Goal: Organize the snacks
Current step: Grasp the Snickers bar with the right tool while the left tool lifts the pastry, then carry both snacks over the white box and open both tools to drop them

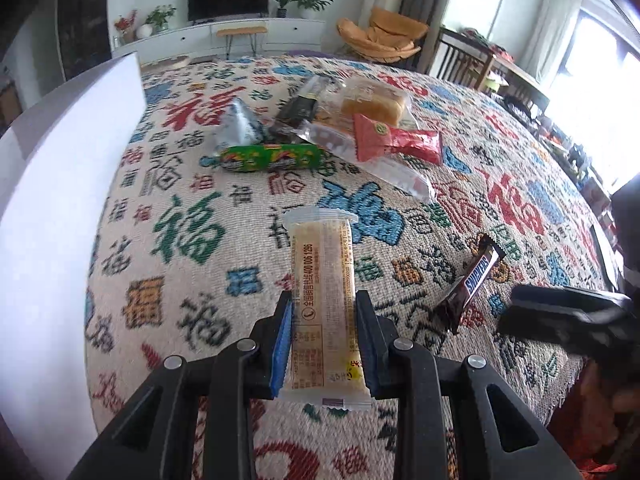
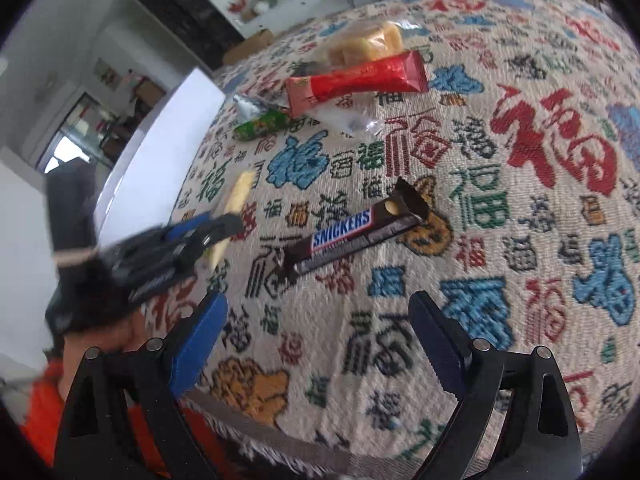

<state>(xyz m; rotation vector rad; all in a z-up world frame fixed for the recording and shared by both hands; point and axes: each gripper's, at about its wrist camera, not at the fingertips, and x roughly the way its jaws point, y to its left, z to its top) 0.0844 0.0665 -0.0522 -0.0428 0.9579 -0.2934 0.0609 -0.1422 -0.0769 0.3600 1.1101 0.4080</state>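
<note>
The left gripper (image 1: 324,312) has its jaws clamped on a pale yellow snack bar in a clear wrapper (image 1: 323,280), which is gripped across its width and juts forward between the blue pads, apparently lifted off the patterned cloth (image 1: 192,288) that covers the tabletop. So the step in hand looks like carrying this bar off to wherever it belongs, most likely the white box (image 1: 60,168) standing at the left edge; its inside is hidden, so what it holds cannot be told. The right gripper (image 2: 316,320) hovers with jaws spread wide and empty, aimed at the Snickers bar (image 2: 352,236) lying flat on the cloth just ahead of it. Farther back, a loose heap waits: a green wrapped roll (image 1: 269,157), a red packet (image 1: 396,140), a silver pouch (image 1: 237,124), a dark bar (image 1: 298,106) and bagged cakes (image 1: 374,100). Next, the left would need to swing over the box rim before letting go, while the right drops over the Snickers crosswise and closes.
</note>
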